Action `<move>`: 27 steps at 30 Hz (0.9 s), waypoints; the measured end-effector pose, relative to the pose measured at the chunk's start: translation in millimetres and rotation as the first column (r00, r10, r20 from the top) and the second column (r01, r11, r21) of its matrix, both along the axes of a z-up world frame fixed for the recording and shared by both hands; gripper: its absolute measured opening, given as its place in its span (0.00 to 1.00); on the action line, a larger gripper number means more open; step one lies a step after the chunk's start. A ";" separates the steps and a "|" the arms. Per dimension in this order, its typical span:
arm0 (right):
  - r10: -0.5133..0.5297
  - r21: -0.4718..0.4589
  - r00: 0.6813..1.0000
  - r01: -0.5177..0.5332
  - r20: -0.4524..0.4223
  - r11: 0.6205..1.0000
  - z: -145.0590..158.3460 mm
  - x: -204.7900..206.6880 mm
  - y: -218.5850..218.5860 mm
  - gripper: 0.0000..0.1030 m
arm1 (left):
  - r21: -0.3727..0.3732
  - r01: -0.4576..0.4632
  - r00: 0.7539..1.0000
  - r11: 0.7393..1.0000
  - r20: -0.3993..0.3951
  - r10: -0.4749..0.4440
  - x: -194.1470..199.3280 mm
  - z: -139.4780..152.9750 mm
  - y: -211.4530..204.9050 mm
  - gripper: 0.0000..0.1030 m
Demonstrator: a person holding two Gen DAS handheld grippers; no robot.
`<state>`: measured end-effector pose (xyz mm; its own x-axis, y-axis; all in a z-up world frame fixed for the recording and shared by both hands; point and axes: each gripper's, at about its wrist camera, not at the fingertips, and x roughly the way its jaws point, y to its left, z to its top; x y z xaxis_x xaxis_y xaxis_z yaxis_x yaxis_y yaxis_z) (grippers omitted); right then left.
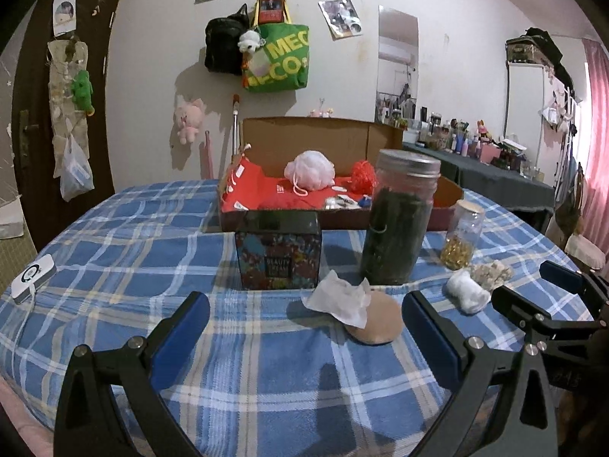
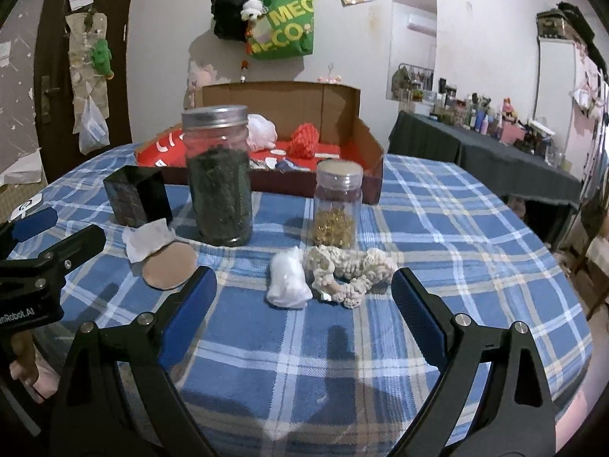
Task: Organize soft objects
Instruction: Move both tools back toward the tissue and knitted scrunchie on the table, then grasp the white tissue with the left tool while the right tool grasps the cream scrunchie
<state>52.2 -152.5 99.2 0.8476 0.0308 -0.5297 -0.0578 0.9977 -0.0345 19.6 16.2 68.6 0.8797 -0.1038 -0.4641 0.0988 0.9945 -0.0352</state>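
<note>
On the blue plaid table, a beige round pad (image 1: 378,323) with a crumpled white tissue (image 1: 338,301) on it lies just ahead of my open, empty left gripper (image 1: 304,321). A white soft wad (image 2: 288,284) and a cream knobbly scrunchie (image 2: 348,270) lie just ahead of my open, empty right gripper (image 2: 304,295). A cardboard box (image 1: 304,137) at the back holds red cloth, a pink bath pouf (image 1: 310,170) and a red pouf (image 1: 362,175). The pad (image 2: 169,266) and tissue (image 2: 146,242) also show in the right wrist view.
A tall jar of dark green stuff (image 1: 397,221), a small jar with gold bits (image 1: 462,236) and a dark printed tin (image 1: 279,253) stand between the soft things and the box. A white device (image 1: 32,276) lies at the left. A cluttered dark table (image 2: 487,144) stands at the right.
</note>
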 end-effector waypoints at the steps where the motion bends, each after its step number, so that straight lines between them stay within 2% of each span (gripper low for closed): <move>1: -0.002 0.001 1.000 0.002 -0.004 1.000 -0.7 1.4 -0.4 0.91 | 0.001 0.000 1.000 1.000 -0.003 0.000 0.9 -1.1 -0.3 1.00; 7: -0.017 -0.001 1.000 0.017 -0.021 1.000 -4.2 9.5 -6.5 0.91 | 0.016 0.013 1.000 1.000 -0.027 -0.012 10.1 -5.8 -2.9 1.00; 15: -0.052 0.066 0.995 0.058 -0.085 0.996 -7.2 33.2 -36.8 0.91 | 0.057 0.019 0.997 0.998 -0.076 -0.015 32.8 -9.7 -8.0 1.00; 21: -0.044 0.107 0.988 0.060 -0.150 0.992 -13.0 52.5 -53.1 0.91 | 0.049 0.056 0.984 0.997 -0.170 -0.047 55.9 -15.9 -10.1 1.00; 24: -0.024 0.124 0.985 0.046 -0.173 0.991 -15.9 59.0 -55.6 0.89 | 0.034 0.081 0.972 0.996 -0.225 -0.071 65.5 -19.1 -11.1 0.91; 27: 0.003 0.145 0.980 0.027 -0.198 0.989 -19.8 63.8 -56.6 0.74 | 0.035 0.087 0.961 0.996 -0.267 -0.075 74.8 -23.0 -11.2 0.78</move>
<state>116.0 -209.1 79.5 0.7276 0.1107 -0.6770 -0.0368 0.9918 0.1226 94.4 5.1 45.5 0.7143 -0.1432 -0.6851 0.1727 0.9846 -0.0257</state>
